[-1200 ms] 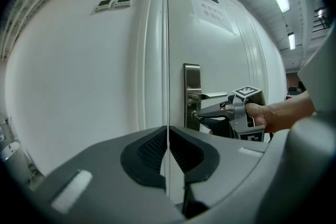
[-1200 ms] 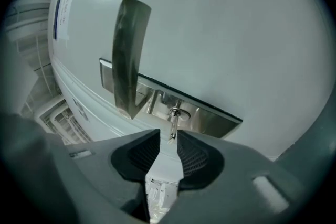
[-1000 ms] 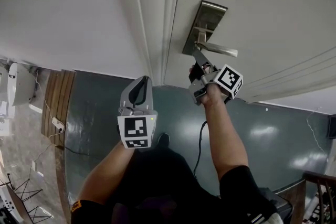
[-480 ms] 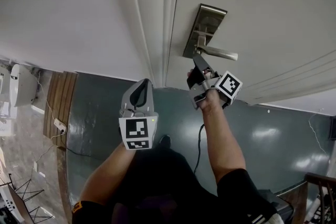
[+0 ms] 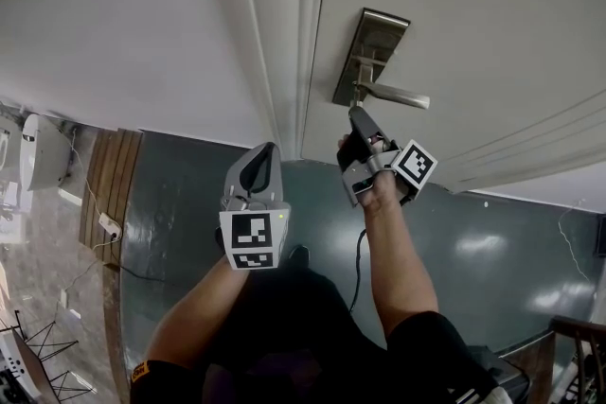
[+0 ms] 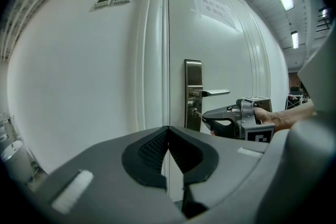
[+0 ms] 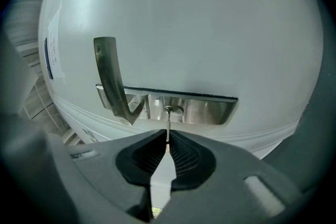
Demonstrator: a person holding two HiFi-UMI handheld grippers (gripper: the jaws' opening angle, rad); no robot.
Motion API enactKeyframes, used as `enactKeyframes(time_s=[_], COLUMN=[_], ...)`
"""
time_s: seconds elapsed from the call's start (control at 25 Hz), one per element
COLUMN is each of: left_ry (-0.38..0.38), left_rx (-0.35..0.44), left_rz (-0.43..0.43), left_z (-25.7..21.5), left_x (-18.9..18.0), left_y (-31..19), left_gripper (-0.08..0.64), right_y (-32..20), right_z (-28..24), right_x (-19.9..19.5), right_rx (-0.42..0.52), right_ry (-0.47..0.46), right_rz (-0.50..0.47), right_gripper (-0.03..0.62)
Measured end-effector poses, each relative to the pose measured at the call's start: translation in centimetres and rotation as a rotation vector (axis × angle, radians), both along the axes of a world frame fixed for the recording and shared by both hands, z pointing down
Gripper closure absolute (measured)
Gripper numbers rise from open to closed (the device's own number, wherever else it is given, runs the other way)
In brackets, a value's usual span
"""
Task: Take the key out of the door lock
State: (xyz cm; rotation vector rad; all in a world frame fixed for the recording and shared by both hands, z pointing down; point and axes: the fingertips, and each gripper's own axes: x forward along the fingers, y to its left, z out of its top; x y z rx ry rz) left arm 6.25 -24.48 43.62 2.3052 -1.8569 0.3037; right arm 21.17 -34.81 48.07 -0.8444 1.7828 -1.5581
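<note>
A steel lock plate [image 5: 371, 47] with a lever handle [image 5: 393, 95] sits on the white door [image 5: 473, 24]. The thin key [image 7: 168, 124] sticks out of the keyhole [image 7: 172, 110] below the lever [image 7: 107, 73], straight into my right gripper [image 7: 167, 139]. Its jaws are closing, and the pads pinch the key's outer end. From the side, the right gripper [image 6: 206, 115] meets the key [image 6: 198, 112] at the plate [image 6: 192, 86]. My left gripper [image 5: 260, 167] hangs back from the door with its jaws shut on nothing.
The door frame [image 5: 284, 24] and a white wall [image 5: 114, 14] stand left of the lock. Below lies a dark green floor [image 5: 473, 241]. A cable [image 5: 358, 270] trails from the right gripper. White appliances [image 5: 38, 151] and a power strip [image 5: 106, 224] lie at far left.
The right gripper has slid a little down from the lever, toward me. The left gripper has drifted slightly right and down.
</note>
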Motion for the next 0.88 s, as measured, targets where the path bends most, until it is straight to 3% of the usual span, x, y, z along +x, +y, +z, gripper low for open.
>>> enactKeyframes(time_s=[0.16,0.28,0.4,0.56,0.68,0.88], left_ry=[0.007,0.029,0.072,0.097,0.115,0.096], left_rx=[-0.006,-0.012,-0.018,-0.017,-0.023,0.011], left_rz=[0.003,0.010,0.016,-0.004,-0.015,-0.005], left_z=[-0.1,-0.1,-0.5,-0.7,-0.4,-1.5], left_x=[-0.2,0.0,0.2,-0.6,-0.9,-1.1], left_y=[0.5,0.9,2.1,3.9,5.2,7.5], left_gripper=[0.540,0.541,0.541,0.541,0.541,0.541], right_y=[2.9,5.0,7.7,10.4,12.1,14.1], right_z=[0.5,-0.1,-1.7,-3.9,-5.6,-7.3], right_x=[-0.5,-1.3,-2.1,-2.2,-2.2,-2.7], right_rx=[-0.008,0.034,0.119,0.286,0.421,0.524], right_ry=[-0.001,0.081,0.307,0.754,1.026,1.268], right_rz=[-0.015,-0.050,-0.078,-0.038,0.006,0.067], right_gripper=[0.577,0.577,0.577,0.577,0.577,0.577])
